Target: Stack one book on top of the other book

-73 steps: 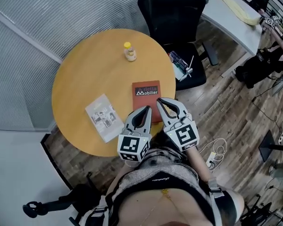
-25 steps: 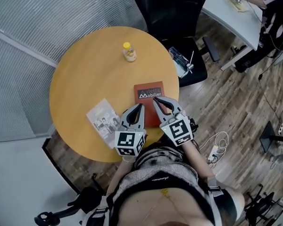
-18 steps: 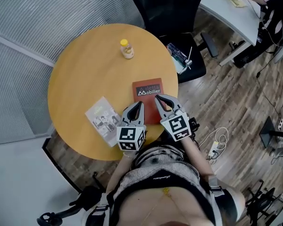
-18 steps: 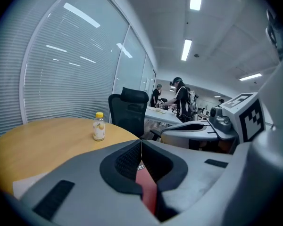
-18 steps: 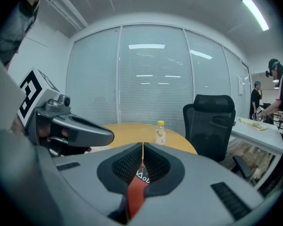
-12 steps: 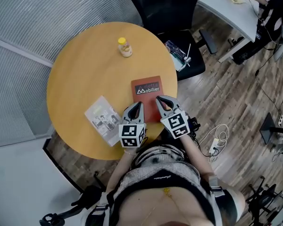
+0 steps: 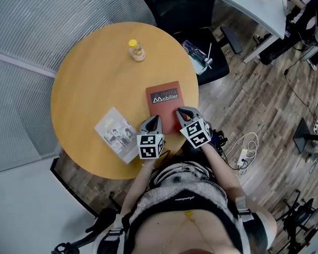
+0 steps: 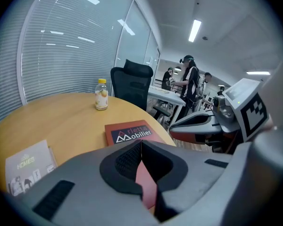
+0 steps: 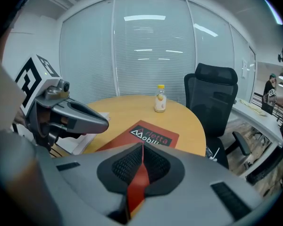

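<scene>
- Red book [image 7: 164, 100], thin flat rectangle, lies on round wooden table [image 7: 90, 78] near its edge, w/ pale booklet [image 7: 116, 134] apart to its left.
- Left gripper [image 8: 140, 142] & right gripper [image 9: 142, 146]: only gripper views show ribbed grey jaws pressed together, empty, by book's near end.

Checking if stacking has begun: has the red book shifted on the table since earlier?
No. The red book lies where it did, between the bottle and the near edge of the table, right of the white booklet.
</scene>
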A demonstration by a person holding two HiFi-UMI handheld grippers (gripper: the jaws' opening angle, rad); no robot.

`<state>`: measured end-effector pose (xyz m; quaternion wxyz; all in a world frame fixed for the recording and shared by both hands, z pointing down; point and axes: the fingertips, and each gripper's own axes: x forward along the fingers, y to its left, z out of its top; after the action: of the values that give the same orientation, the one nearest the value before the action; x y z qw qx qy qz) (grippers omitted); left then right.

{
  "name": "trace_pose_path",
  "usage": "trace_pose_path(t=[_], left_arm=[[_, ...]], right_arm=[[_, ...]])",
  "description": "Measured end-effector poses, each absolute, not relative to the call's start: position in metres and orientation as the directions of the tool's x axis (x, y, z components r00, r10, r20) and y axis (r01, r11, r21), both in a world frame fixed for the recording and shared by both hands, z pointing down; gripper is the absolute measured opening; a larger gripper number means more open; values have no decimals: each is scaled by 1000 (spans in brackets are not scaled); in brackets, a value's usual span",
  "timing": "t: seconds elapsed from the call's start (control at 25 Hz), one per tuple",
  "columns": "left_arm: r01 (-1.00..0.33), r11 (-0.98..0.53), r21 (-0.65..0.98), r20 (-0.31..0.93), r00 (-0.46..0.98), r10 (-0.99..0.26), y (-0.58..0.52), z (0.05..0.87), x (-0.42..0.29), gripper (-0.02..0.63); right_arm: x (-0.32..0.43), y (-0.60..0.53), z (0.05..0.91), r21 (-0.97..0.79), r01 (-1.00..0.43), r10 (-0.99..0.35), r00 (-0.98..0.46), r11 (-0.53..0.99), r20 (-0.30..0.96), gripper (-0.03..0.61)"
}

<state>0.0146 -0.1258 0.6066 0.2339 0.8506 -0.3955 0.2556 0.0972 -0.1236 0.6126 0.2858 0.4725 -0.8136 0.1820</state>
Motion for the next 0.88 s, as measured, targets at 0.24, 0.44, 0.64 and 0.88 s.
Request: trace_pose_path(t=[0.24,0.44,0.64,0.88], left_arm=[[-799,-558,222,659,545,-518,-125,626,4,21],[-801,-556,222,679,537,-501,-126,634,0,21],[-805,-532,262,687,543,-484,-128,642,-4,21],[-810,-497,310,687,552,-473,-134,644,-11,21]], right_arm=[[102,-122,631,-46,-887,-646,-370,460,667,21],[105,-119,641,-60,-893,-623,-358,446,695,21],[110,-120,648,-107,-911,-619,-354,399,702,21],[119,-124,647,-150,-924,-625,-351,352,697,23]])
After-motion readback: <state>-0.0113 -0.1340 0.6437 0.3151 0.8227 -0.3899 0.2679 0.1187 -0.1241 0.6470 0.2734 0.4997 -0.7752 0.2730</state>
